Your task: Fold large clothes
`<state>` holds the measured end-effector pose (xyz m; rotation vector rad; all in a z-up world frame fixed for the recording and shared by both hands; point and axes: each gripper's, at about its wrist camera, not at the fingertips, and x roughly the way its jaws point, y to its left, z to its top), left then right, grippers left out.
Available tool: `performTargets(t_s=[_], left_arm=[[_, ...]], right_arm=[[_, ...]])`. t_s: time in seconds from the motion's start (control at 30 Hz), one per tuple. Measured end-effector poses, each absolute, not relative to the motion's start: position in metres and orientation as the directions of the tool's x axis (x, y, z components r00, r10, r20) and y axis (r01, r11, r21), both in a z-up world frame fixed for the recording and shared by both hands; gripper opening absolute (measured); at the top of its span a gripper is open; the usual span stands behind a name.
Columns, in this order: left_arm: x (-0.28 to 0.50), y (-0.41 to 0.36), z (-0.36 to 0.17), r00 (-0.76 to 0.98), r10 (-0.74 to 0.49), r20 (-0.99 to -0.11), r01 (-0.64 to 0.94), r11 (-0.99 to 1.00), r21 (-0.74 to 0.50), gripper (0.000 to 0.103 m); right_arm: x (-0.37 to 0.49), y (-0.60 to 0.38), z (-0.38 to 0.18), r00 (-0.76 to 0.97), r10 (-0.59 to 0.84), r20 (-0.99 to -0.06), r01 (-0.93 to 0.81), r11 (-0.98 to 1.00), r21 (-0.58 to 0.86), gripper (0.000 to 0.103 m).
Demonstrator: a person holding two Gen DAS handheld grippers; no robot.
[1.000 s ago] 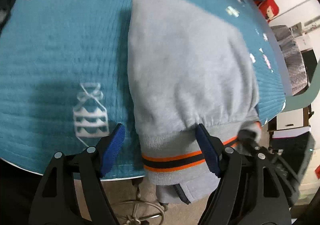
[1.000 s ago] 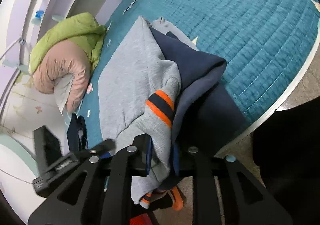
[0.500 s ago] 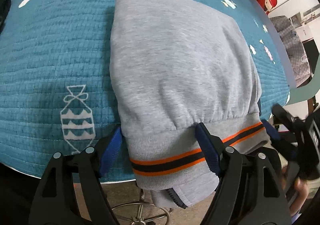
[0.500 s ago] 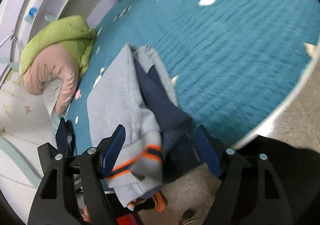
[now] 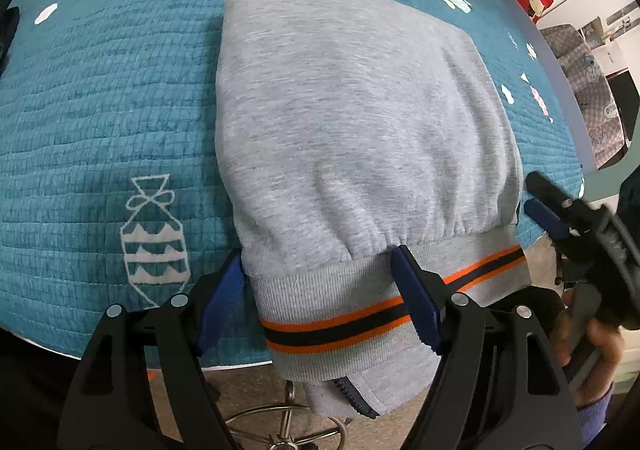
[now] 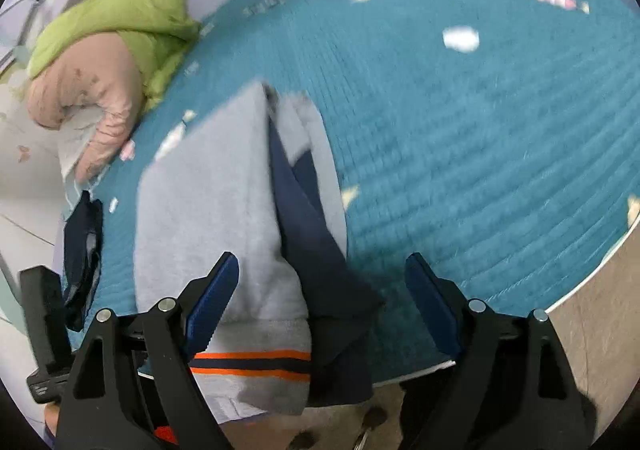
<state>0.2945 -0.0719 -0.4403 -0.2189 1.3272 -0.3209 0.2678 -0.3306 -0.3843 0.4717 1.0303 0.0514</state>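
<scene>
A grey sweatshirt [image 5: 352, 122] with an orange and navy striped hem [image 5: 396, 310] lies folded on the teal quilt [image 5: 100, 98], its hem hanging over the bed's front edge. My left gripper [image 5: 320, 298] is open, its jaws either side of the hem's left part, not clamped. In the right wrist view the sweatshirt [image 6: 208, 218] shows its navy lining [image 6: 316, 250] along the right side. My right gripper [image 6: 320, 302] is open and empty just in front of the hem. It also shows at the right of the left wrist view [image 5: 560, 214].
A green and pink bundle of bedding [image 6: 104, 50] lies at the far left of the bed. A dark navy garment [image 6: 82, 250] lies left of the sweatshirt. A chair base [image 5: 288, 426] stands on the floor below the bed edge.
My right gripper has let go of the sweatshirt's hem, opened and pulled back. The sweatshirt now lies flatter on the quilt. My left gripper stayed open at the hem.
</scene>
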Motion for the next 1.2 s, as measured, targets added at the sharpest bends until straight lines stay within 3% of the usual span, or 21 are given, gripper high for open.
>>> performTargets(t_s=[0.33, 0.4, 0.43, 0.53, 0.67, 0.8, 0.93, 0.97, 1.07, 1.2], left_arm=[[0.299, -0.072, -0.446, 0.199, -0.379, -0.904, 0.113, 0.925, -0.363, 0.077], [0.3, -0.072, -0.447, 0.201, -0.384, -0.901, 0.107, 0.923, -0.37, 0.078], [0.301, -0.072, -0.447, 0.201, -0.384, -0.901, 0.108, 0.923, -0.37, 0.079], [0.302, -0.071, -0.449, 0.198, -0.395, -0.897, 0.104, 0.918, -0.382, 0.079], [0.304, -0.069, -0.452, 0.19, -0.411, -0.891, 0.096, 0.911, -0.4, 0.08], [0.306, -0.066, -0.455, 0.183, -0.438, -0.88, 0.066, 0.899, -0.433, 0.08], [0.306, -0.07, -0.457, 0.192, -0.43, -0.882, 0.059, 0.902, -0.427, 0.082], [0.305, -0.072, -0.456, 0.199, -0.418, -0.886, 0.065, 0.908, -0.414, 0.082], [0.3, -0.077, -0.445, 0.243, -0.389, -0.889, 0.111, 0.921, -0.373, 0.067], [0.29, -0.085, -0.422, 0.316, -0.341, -0.886, 0.197, 0.936, -0.29, 0.044]], right_arm=[[0.31, -0.331, -0.426, 0.451, 0.471, -0.758, 0.08, 0.825, 0.56, 0.083], [0.309, -0.33, -0.423, 0.441, 0.55, -0.709, 0.035, 0.779, 0.626, 0.068], [0.309, -0.326, -0.422, 0.428, 0.574, -0.698, 0.02, 0.766, 0.642, 0.068], [0.312, -0.319, -0.425, 0.418, 0.519, -0.746, 0.022, 0.815, 0.58, 0.069], [0.316, -0.324, -0.431, 0.426, 0.532, -0.732, 0.077, 0.784, 0.615, 0.07], [0.31, -0.317, -0.424, 0.409, 0.548, -0.73, 0.043, 0.787, 0.615, 0.065], [0.316, -0.319, -0.436, 0.406, 0.554, -0.727, 0.095, 0.766, 0.636, 0.068], [0.316, -0.318, -0.436, 0.403, 0.549, -0.732, 0.092, 0.772, 0.629, 0.064], [0.313, -0.311, -0.425, 0.413, 0.533, -0.738, 0.06, 0.793, 0.607, 0.038], [0.305, -0.295, -0.4, 0.456, 0.46, -0.762, 0.002, 0.856, 0.518, 0.029]])
